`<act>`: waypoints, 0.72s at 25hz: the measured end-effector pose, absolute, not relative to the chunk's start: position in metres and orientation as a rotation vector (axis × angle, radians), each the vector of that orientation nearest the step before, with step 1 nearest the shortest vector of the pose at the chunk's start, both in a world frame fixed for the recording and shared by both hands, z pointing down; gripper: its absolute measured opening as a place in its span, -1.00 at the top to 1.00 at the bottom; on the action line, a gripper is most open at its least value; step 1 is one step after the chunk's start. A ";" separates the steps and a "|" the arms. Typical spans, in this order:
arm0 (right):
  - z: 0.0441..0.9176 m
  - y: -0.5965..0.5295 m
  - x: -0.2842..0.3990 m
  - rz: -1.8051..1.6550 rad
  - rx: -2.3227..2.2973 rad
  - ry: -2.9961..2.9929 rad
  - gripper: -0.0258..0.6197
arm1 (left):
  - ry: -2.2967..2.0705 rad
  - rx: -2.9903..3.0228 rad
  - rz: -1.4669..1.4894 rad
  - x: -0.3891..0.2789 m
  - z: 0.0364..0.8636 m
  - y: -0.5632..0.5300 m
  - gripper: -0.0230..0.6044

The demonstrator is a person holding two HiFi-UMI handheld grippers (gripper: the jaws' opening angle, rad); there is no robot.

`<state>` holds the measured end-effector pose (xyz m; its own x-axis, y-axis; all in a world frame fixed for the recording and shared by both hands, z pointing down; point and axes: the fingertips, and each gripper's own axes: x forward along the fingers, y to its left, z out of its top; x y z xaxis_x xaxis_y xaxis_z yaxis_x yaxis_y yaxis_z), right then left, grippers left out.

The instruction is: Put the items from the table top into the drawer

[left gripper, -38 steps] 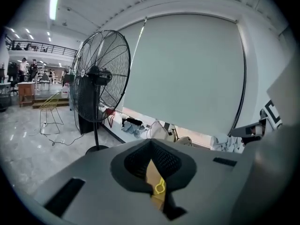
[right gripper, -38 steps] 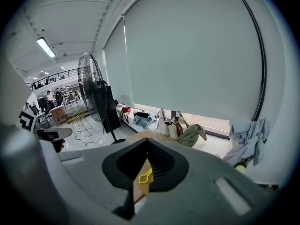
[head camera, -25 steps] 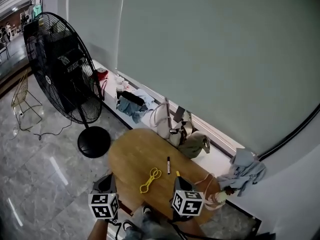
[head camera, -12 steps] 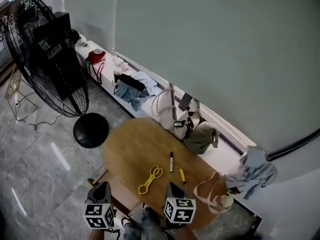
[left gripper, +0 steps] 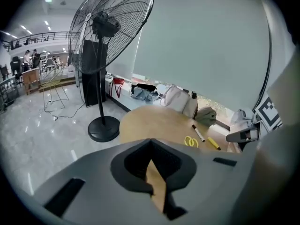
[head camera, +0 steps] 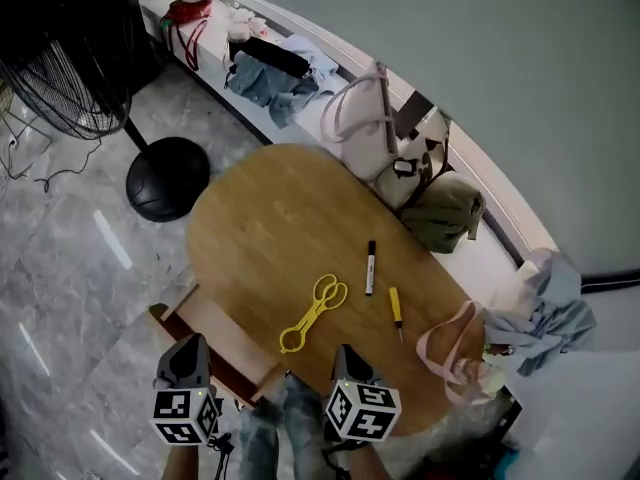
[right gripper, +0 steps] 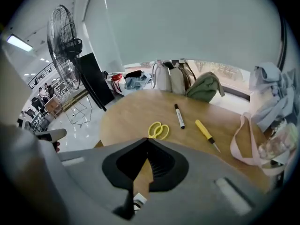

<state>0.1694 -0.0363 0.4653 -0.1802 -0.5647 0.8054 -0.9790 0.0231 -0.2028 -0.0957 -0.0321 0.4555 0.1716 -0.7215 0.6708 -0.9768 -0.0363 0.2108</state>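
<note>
Three items lie on the oval wooden table [head camera: 270,228]: yellow scissors [head camera: 313,313], a black marker [head camera: 370,267] and a yellow screwdriver [head camera: 396,310]. What looks like an open wooden drawer [head camera: 212,336] sticks out under the table's near left edge. My left gripper [head camera: 192,342] hangs over that drawer's near end, jaws together and empty. My right gripper [head camera: 346,351] is over the table's near edge, just short of the scissors [right gripper: 158,130], shut with nothing held. The right gripper view also shows the marker [right gripper: 179,116] and the screwdriver [right gripper: 205,132] ahead of the jaws.
A pink bag strap [head camera: 452,356] lies on the table's right end. Bags [head camera: 400,148] and clothes crowd the ledge behind the table. A large black standing fan [head camera: 160,176] stands on the tiled floor to the left. Crumpled blue cloth [head camera: 555,308] lies at the far right.
Both grippers have dropped toward the table's near edge. The head view has tipped downward, so the table now fills the middle of the picture. The items have not moved.
</note>
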 end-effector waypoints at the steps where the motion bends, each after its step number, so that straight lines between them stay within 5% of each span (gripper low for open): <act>1: 0.478 -0.034 0.169 1.065 1.578 -1.775 0.90 | -1.599 1.810 0.517 -0.095 0.468 -0.031 0.94; 18: 0.554 -0.026 0.161 1.223 1.616 -1.671 0.78 | -1.540 1.785 0.607 -0.110 0.517 -0.013 0.94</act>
